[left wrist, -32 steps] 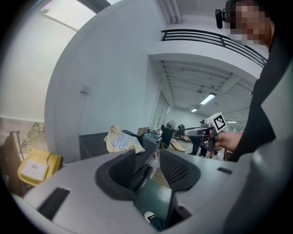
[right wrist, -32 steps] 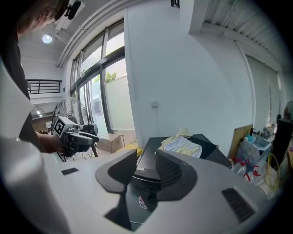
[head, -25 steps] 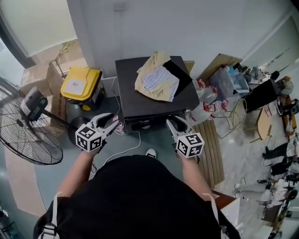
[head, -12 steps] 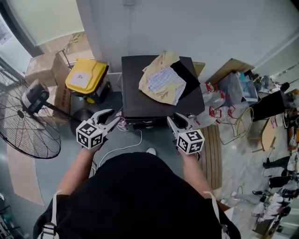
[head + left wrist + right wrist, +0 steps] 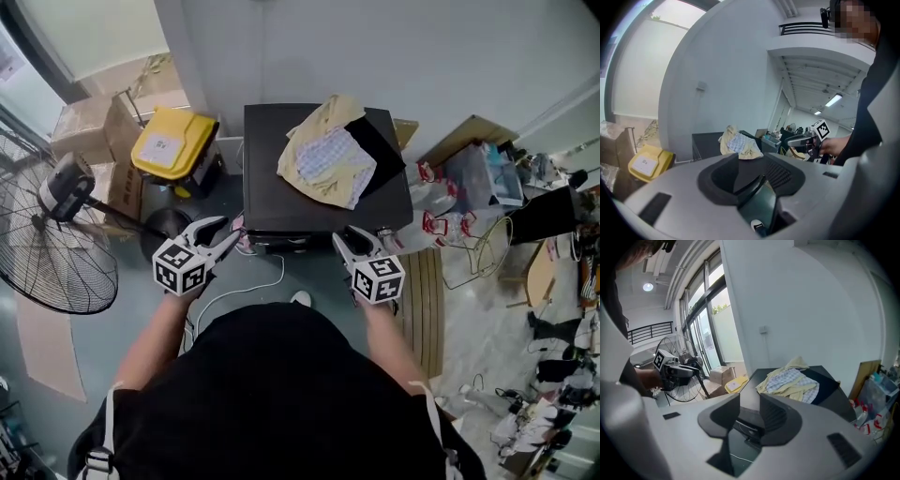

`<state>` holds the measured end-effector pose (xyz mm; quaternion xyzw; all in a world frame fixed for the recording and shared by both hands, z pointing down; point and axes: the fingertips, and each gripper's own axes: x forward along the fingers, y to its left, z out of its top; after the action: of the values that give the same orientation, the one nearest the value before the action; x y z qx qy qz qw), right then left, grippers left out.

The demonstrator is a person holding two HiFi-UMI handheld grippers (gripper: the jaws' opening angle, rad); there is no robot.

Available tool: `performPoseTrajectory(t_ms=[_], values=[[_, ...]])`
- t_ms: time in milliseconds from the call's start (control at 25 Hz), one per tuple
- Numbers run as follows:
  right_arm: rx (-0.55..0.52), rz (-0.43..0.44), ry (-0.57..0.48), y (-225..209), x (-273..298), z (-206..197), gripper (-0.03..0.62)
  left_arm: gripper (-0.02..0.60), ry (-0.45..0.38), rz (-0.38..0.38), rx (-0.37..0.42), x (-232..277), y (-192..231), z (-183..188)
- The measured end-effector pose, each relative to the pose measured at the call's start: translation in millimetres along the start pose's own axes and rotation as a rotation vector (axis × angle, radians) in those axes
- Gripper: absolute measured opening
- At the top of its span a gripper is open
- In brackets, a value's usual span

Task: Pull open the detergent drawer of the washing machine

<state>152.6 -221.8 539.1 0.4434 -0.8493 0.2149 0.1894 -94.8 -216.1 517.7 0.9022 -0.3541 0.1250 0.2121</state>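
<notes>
A person in a black top [image 5: 272, 394] fills the lower half of the head view and hides the floor just in front of the washing machine [image 5: 272, 202], a dark, square-topped unit that stands against the white wall. Only its lid and a thin strip of its front edge show from above. The detergent drawer sits somewhere on that front face and cannot be made out in any view. Left of the machine, a large pedestal fan [image 5: 56, 253] is cut off by the picture's edge. A crumpled yellow and checked cloth [image 5: 328, 164] covers much of the lid's right side. A yellow container [image 5: 173, 145] beside the machine's left wall carries a white label, its print too small to read. The left gripper [image 5: 231, 232] hovers near the machine's front left corner, jaws apart with nothing between them. The right gripper [image 5: 356, 238] hangs near the front right corner, jaws also spread and empty, aimed at the dark front edge. Each bears a cube of black-and-white square markers. A white cable [image 5: 248, 295] trails over the floor before the machine. Bottles with red labels [image 5: 433, 223], right of the machine, are illegible.
</notes>
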Motion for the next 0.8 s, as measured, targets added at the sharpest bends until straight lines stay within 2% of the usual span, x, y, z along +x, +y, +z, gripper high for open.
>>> performPoseTrajectory(t_ms=[400, 800], values=[[0.012, 0.014, 0.081, -16.4, 17.3, -32.3, 0.138, 0.172, 0.07, 0.005, 0.001, 23.1, 2.0, -31.0], [0.005, 0.033, 0.171, -18.5, 35.1, -64.6, 0.143, 0.172, 0.138, -0.001, -0.051, 39.0, 13.8, -68.3]])
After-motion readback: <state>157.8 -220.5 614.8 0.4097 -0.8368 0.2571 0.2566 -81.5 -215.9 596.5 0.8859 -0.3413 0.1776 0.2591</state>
